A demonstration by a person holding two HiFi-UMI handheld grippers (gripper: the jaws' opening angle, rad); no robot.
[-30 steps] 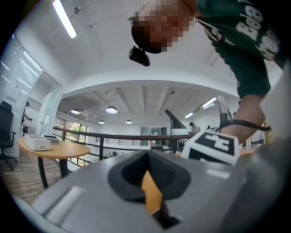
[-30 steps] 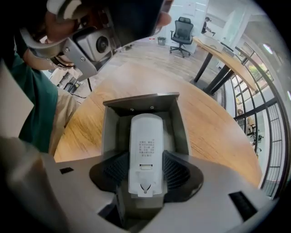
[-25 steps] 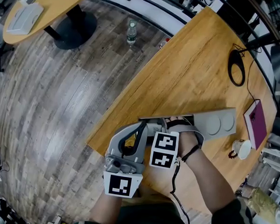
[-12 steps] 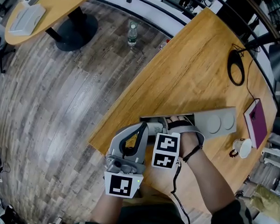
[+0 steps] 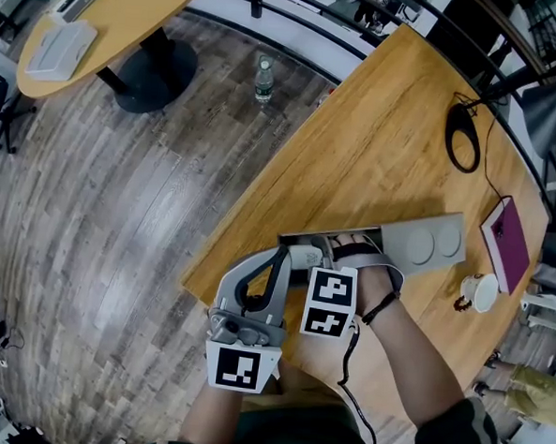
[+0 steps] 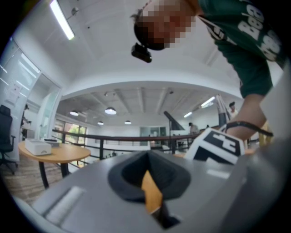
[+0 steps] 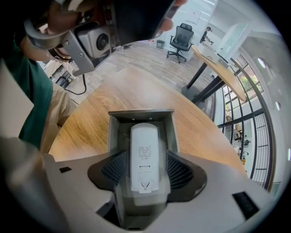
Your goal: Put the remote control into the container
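The right gripper [image 7: 144, 170] hangs over the open gray container [image 7: 113, 132] on the wooden table [image 5: 386, 148]. Its jaws are slightly parted, the ribbed pads [image 7: 113, 168] flanking the lower half of the white remote control [image 7: 144, 157] with a thin gap on each side. The remote control lies lengthwise inside the container's walls, back face up, its far end pointing to 12 o'clock in the right gripper view and stopping short of the end wall. The left gripper [image 6: 148, 191] points up toward the ceiling, jaws drawn together with only a narrow orange sliver between them. In the head view it sits just at 9 o'clock of the right one, near the table edge. From the container, a flat gray panel [image 5: 437, 240] extends toward 3 o'clock, with a purple book [image 5: 504, 244] beyond it and a white cup [image 5: 481, 294] at 4 o'clock.
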